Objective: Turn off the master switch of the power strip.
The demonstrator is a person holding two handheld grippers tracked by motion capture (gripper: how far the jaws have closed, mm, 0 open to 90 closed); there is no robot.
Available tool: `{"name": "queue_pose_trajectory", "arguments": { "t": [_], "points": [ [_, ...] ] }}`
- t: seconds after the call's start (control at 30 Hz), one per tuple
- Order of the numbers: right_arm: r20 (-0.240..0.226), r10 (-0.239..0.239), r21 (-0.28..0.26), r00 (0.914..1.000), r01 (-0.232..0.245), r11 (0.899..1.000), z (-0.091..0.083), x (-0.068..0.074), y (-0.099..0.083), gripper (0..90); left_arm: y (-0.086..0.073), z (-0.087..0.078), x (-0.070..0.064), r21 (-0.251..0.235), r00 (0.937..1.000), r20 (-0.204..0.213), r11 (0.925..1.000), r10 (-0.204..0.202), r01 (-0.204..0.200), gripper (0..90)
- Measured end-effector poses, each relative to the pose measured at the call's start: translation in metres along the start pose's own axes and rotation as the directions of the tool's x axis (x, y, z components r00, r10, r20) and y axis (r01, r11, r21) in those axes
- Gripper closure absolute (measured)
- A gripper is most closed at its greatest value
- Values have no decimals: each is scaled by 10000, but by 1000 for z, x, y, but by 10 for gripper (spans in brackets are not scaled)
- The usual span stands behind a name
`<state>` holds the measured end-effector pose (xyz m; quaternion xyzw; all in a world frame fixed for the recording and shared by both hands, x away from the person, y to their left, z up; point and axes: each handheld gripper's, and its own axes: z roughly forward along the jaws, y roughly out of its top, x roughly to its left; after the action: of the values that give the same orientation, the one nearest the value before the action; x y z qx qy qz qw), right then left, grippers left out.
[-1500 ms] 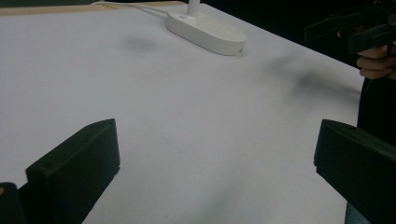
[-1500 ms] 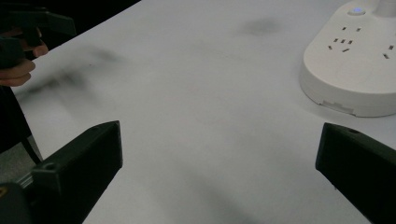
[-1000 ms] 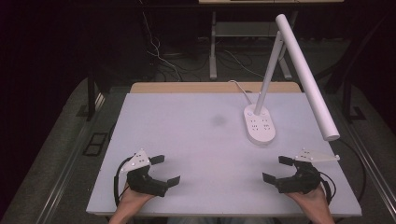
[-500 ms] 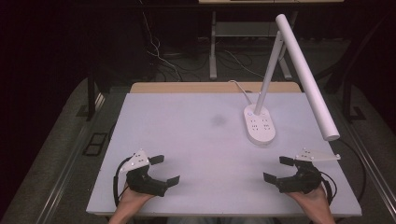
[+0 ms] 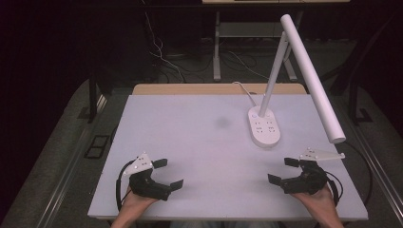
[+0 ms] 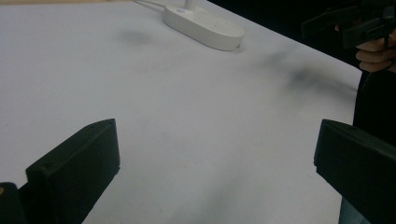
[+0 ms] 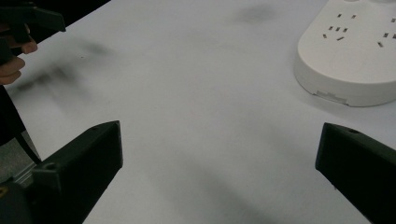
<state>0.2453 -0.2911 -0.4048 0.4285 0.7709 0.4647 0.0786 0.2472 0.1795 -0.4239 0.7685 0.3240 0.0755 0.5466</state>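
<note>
A white desk lamp stands at the table's back right, its oval base (image 5: 264,126) carrying several sockets, its long white head (image 5: 311,78) slanting forward over the right side. The base (image 6: 203,29) lies far ahead in the left gripper view, and the same base (image 7: 356,56) sits close at the upper right in the right gripper view. My left gripper (image 5: 168,174) rests open near the front left edge. My right gripper (image 5: 283,171) rests open near the front right edge. Both hold nothing; bare tabletop lies between their jaws.
The white table (image 5: 190,137) has a wooden strip along its far edge. The lamp's cord (image 5: 244,89) runs off the back. Cables and a metal stand (image 5: 217,42) sit on the dark floor behind. Faint grey smudges (image 5: 221,122) mark the tabletop.
</note>
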Motion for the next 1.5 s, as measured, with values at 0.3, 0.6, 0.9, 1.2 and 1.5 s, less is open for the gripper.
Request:
{"name": "queue_pose_trajectory", "arguments": {
  "t": [0.3, 0.6, 0.9, 1.2, 1.5],
  "points": [
    [36, -156, 170, 9999, 156, 9997, 0, 0, 13, 0, -1, 0, 2, 81, 10000, -47, 10000, -31, 31, 0],
    [108, -376, 261, 9992, 373, 9990, 3, -4, 30, 0, -1, 1, 3, 115, 10000, -74, 9999, -67, 68, 0],
    [92, -429, 420, 9990, 425, 9982, 8, -6, 43, 0, -1, 2, 3, 121, 10000, -52, 9999, -45, 46, 0],
    [128, -522, 577, 9986, 513, 9970, 13, -9, 56, 0, -1, 2, 4, 142, 10000, -47, 9999, -60, 61, 0],
    [118, -754, 810, 9971, 742, 9940, 23, -9, 70, 0, -1, 2, 3, 119, 10000, -32, 9999, -51, 52, 0]
  ]
}}
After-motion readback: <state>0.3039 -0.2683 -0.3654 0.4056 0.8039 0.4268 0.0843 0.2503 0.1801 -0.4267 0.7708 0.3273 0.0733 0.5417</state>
